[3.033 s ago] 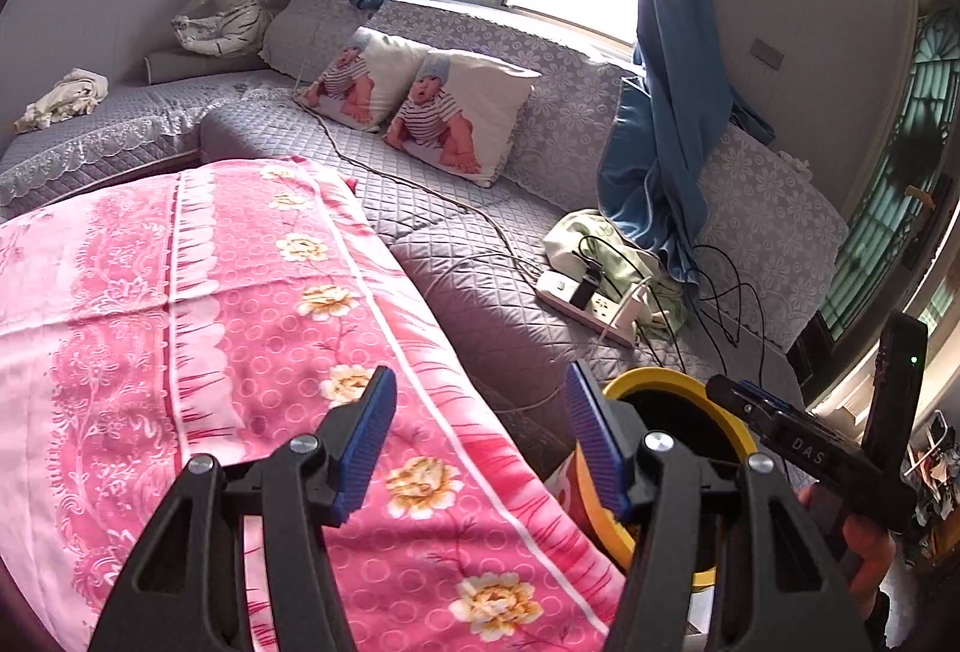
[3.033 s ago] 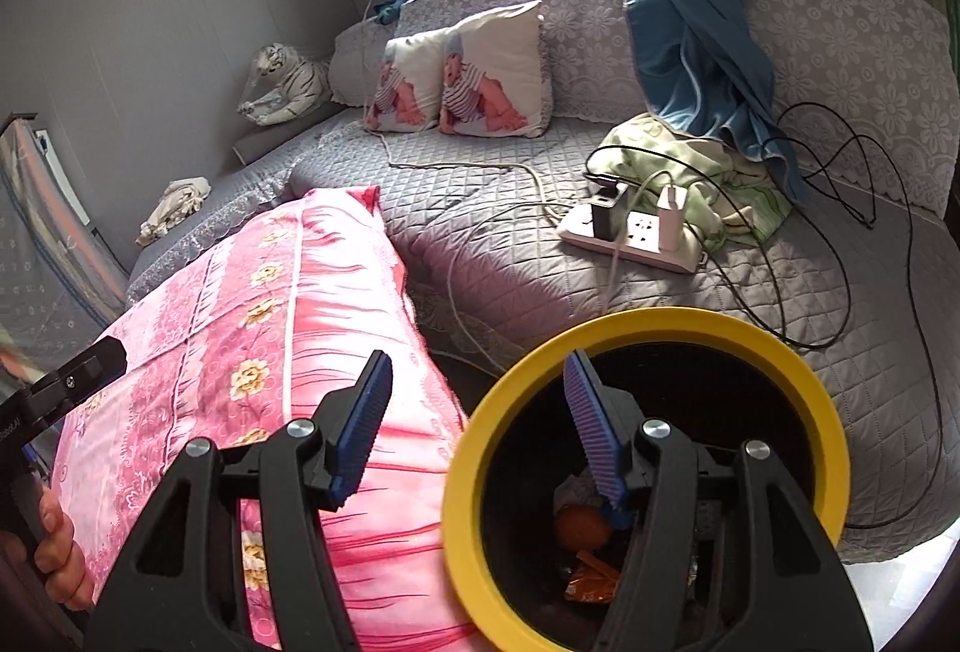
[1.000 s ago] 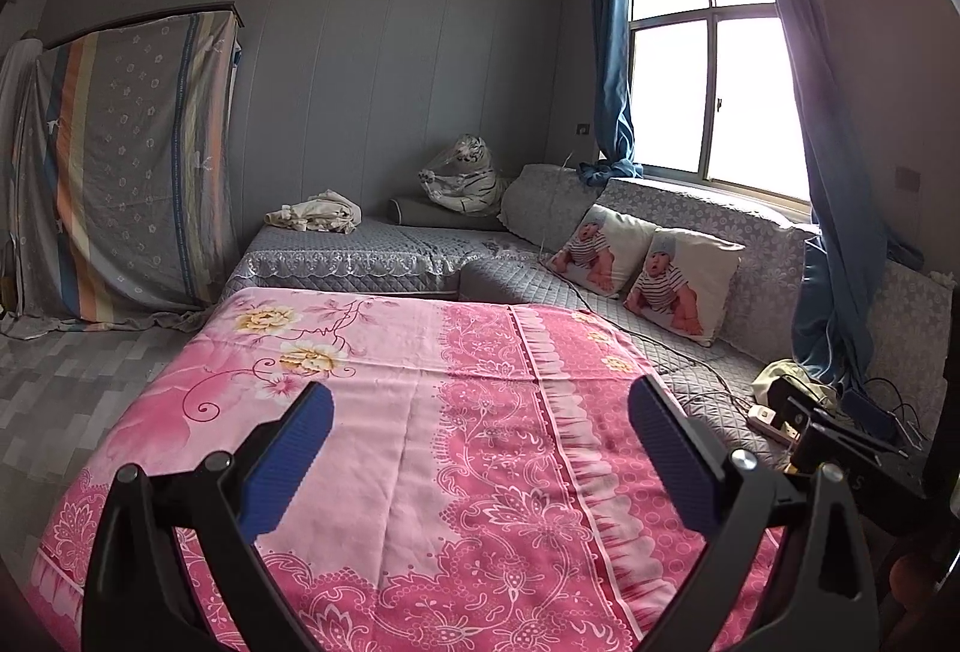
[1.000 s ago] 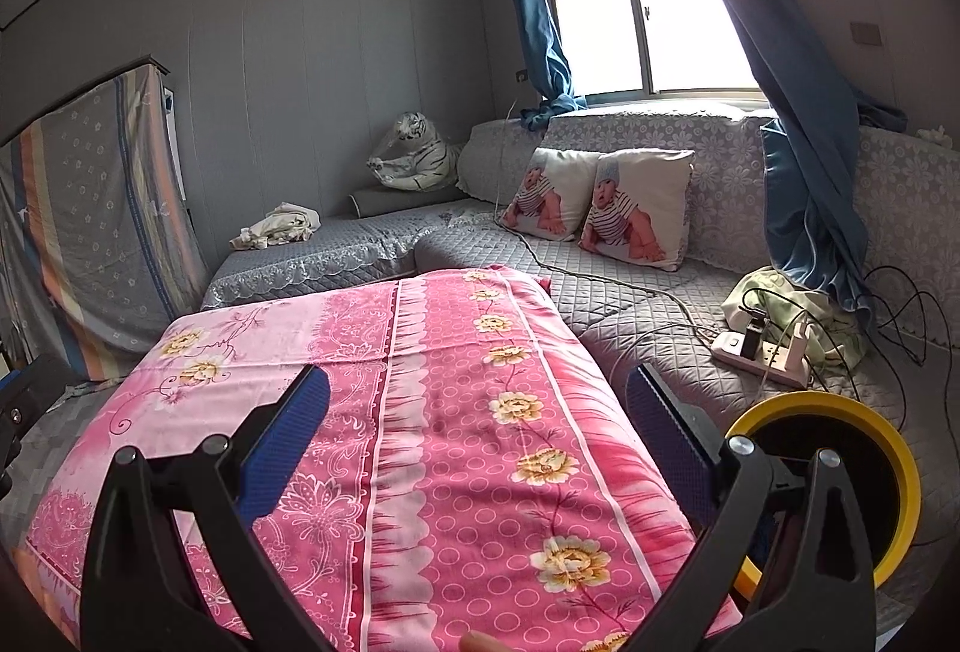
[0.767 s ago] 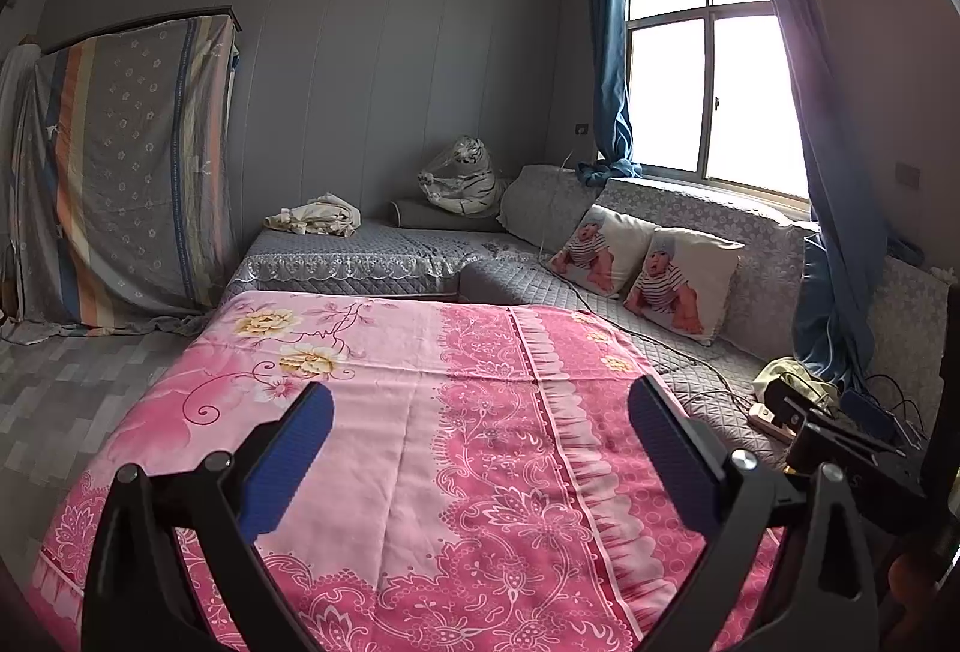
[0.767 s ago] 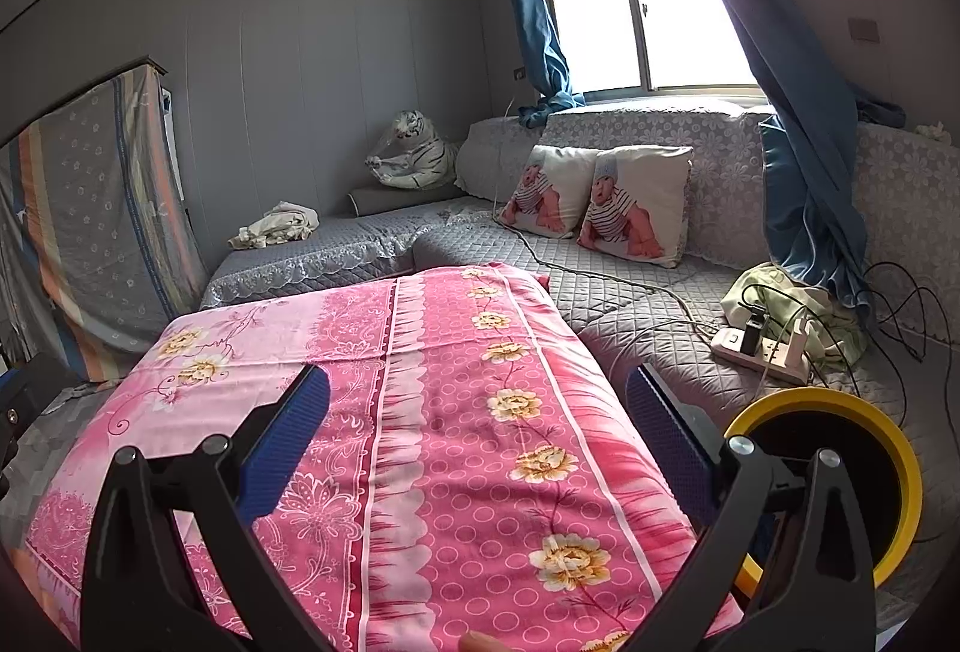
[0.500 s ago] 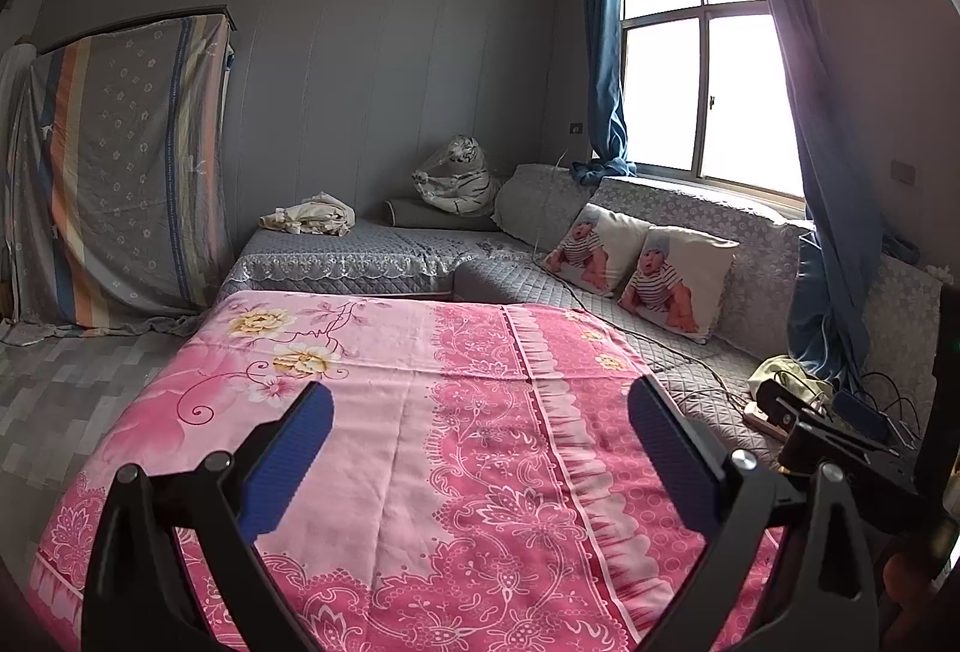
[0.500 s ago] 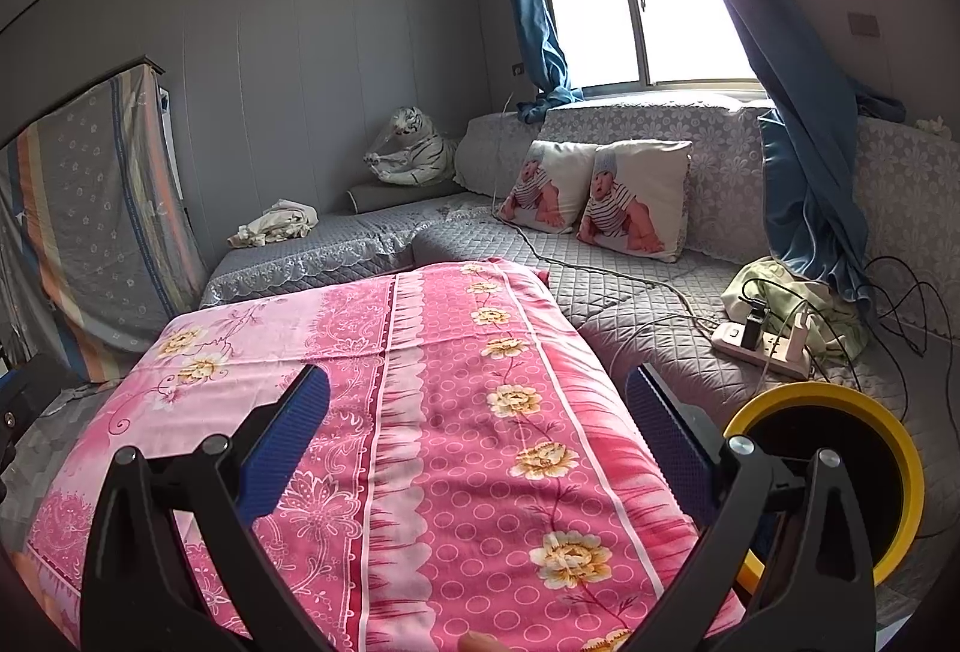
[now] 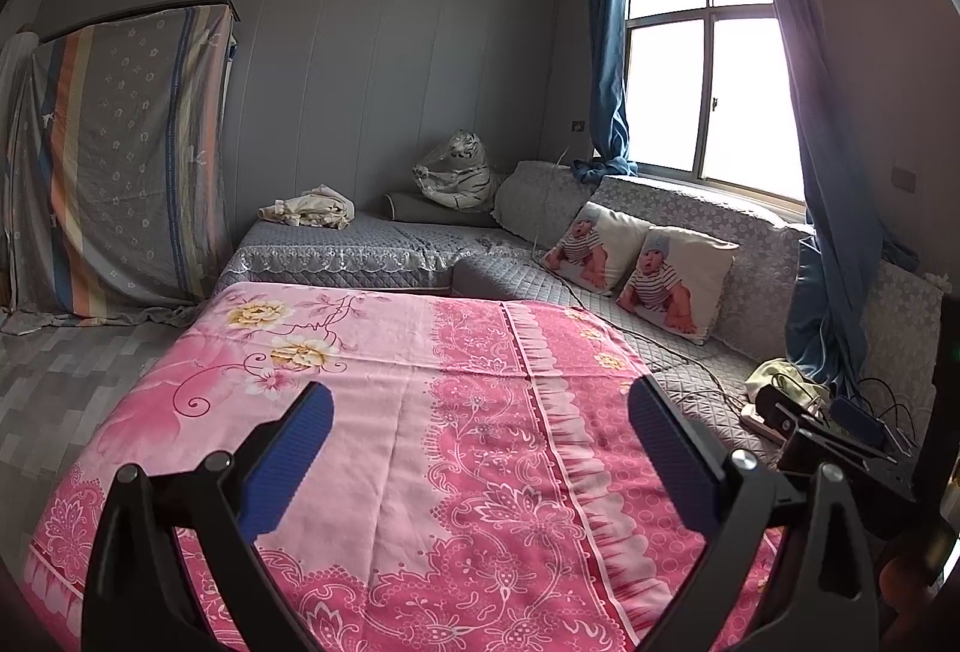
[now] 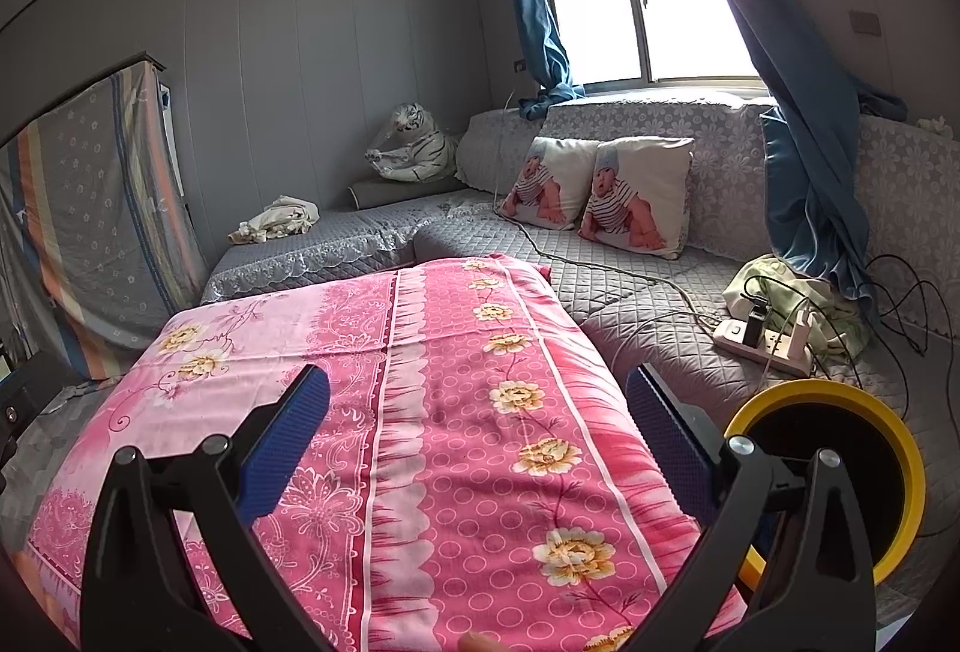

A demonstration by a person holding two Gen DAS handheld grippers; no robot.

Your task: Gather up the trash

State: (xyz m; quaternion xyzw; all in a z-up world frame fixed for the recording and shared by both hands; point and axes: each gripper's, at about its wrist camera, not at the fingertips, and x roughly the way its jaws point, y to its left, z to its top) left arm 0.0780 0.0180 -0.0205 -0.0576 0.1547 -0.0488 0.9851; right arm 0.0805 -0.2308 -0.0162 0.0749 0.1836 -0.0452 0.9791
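left gripper (image 9: 480,448): spread wide, empty | right gripper (image 10: 480,442): spread wide, empty | both hover over pink bedspread (image 10: 420,382) | trash: none visible on bed | yellow-rimmed bin (image 10: 840,466): low right, beside right gripper, nearer that hand

Your yellow-rimmed trash bin (image 10: 840,448) stands upright just beside the pink cloth's right edge. Its dark inside hides any contents

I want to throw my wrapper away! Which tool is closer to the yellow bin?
The right tool. The yellow bin sits just beside its right finger, low by the sofa. The left tool hangs over the pink cloth, and its view shows no bin.
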